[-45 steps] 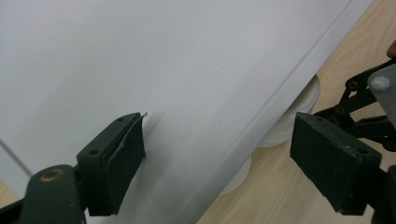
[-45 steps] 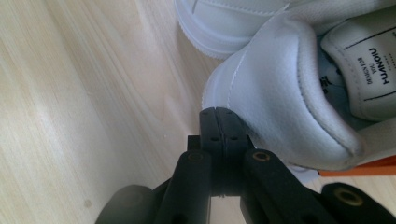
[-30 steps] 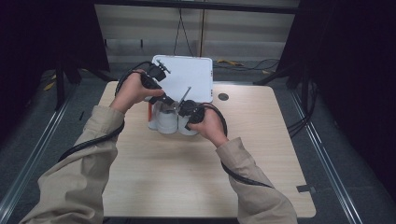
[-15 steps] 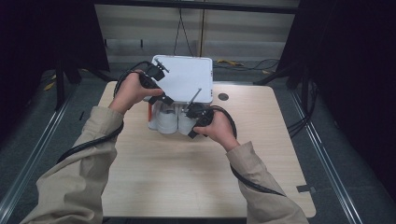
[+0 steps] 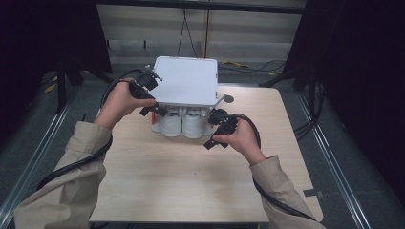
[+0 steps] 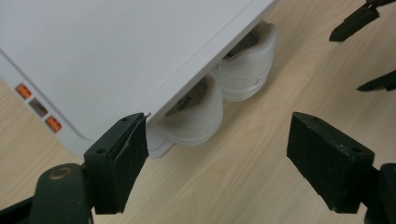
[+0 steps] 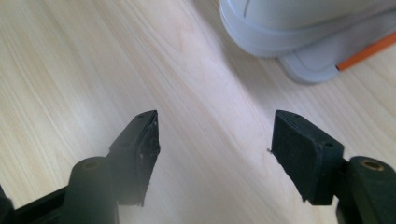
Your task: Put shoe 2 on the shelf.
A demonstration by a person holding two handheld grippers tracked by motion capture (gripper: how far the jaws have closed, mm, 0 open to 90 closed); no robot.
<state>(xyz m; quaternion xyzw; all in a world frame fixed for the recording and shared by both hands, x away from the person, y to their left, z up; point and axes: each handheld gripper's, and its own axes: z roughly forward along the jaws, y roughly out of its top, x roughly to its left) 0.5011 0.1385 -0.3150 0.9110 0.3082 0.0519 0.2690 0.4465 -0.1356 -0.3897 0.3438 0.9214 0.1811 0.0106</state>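
The white box [image 5: 187, 81] sits at the far middle of your table [image 5: 181, 176], and a pair of white shoes [image 5: 182, 123] pokes out from under its near edge. In the left gripper view the shoes [image 6: 219, 93] lie side by side under the box [image 6: 116, 51], and you can see into their open tops. The rounded ends stick out toward you. Which way each shoe runs under the box you cannot tell for sure.

The box is flat, smooth and square with soft corners. It has small orange marks [image 6: 37, 108] on one side. The shoes look smooth, with thick pale soles [image 7: 303, 42].

The table is light wood with fine lines in it. Around it the floor [image 5: 348, 157] is grey, and the room is dark at the sides.

Your left gripper [image 5: 149, 101] is at the box's left near corner. Its jaws are wide apart, with one jaw right beside the box edge and nothing squeezed. Your right gripper [image 5: 220, 130] is just beside the shoes, on the right. Its jaws have just been opening, and bare table shows between them.
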